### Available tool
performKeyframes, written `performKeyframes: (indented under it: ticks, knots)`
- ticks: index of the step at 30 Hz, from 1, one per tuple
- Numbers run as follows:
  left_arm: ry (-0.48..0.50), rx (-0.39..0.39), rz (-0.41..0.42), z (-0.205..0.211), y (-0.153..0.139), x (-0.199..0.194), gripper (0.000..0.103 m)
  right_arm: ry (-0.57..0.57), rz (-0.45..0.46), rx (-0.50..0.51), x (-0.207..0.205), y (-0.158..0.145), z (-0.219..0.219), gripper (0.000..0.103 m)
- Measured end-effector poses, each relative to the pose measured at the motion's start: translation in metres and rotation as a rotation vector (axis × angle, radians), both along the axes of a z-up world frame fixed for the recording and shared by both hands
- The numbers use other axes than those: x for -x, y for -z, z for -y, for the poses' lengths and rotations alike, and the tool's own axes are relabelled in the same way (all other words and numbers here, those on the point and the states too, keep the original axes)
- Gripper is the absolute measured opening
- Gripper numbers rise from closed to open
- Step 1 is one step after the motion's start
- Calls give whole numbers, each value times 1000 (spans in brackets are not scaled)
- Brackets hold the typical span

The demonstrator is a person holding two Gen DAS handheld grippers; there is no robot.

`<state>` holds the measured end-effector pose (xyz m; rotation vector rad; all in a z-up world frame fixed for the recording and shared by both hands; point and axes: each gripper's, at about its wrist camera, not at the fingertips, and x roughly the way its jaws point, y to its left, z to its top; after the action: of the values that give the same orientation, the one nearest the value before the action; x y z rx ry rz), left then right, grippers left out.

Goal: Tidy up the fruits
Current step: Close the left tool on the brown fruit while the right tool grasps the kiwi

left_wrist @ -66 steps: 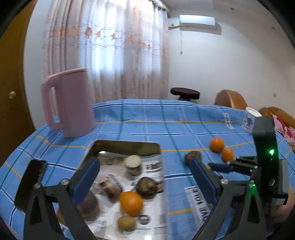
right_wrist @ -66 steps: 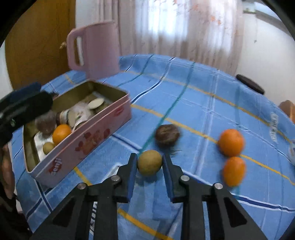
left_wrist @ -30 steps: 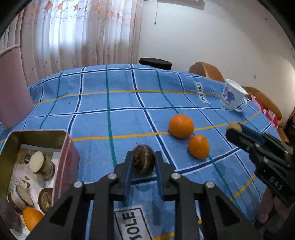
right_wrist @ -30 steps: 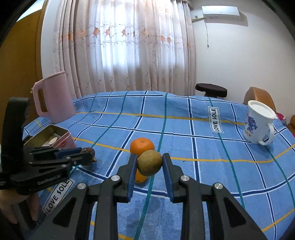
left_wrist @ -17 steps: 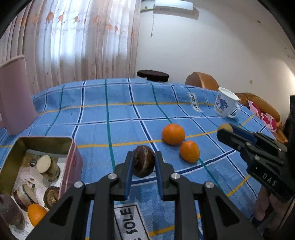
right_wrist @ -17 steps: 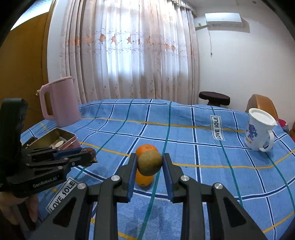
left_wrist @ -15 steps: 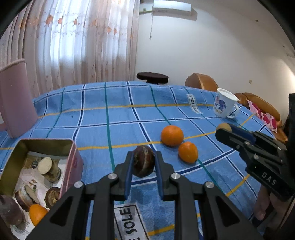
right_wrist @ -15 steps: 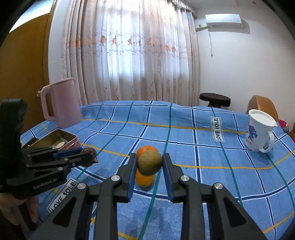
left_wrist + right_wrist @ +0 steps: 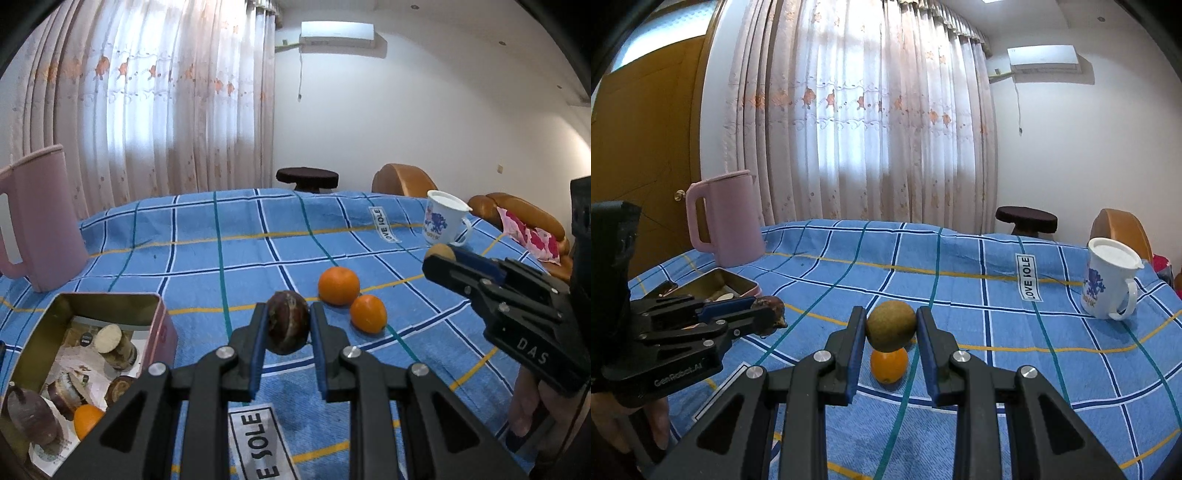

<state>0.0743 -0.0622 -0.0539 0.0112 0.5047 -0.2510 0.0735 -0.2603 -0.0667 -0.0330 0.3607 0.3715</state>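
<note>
My left gripper point(image 9: 287, 326) is shut on a dark brown round fruit point(image 9: 287, 320), held above the blue checked tablecloth. Beyond it lie two oranges point(image 9: 339, 286) point(image 9: 368, 314) on the cloth. At the lower left stands the pink tin box point(image 9: 162, 325), with several fruits and an orange point(image 9: 86, 424) inside. My right gripper point(image 9: 891, 328) is shut on a greenish-brown fruit point(image 9: 891, 325), above an orange point(image 9: 888, 363). The left gripper point(image 9: 772, 314) shows at the left of the right wrist view, the right gripper point(image 9: 439, 258) at the right of the left wrist view.
A pink jug point(image 9: 726, 221) stands at the table's far left, by the tin box point(image 9: 720, 282). A white mug with a blue print point(image 9: 1108, 284) sits at the far right. A dark stool point(image 9: 1027, 218) and brown sofa point(image 9: 517, 214) lie past the table.
Both grippers have risen and tilted up with their fruits still held, so more of the room shows. The left one has drifted a little away from the oranges.
</note>
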Motion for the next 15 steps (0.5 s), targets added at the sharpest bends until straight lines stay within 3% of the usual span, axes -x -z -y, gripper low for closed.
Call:
performKeyframes:
  ticks: [15]
  knots:
    - [-14, -9, 84, 1, -7, 17, 23, -11, 59, -1, 9, -3, 1, 29]
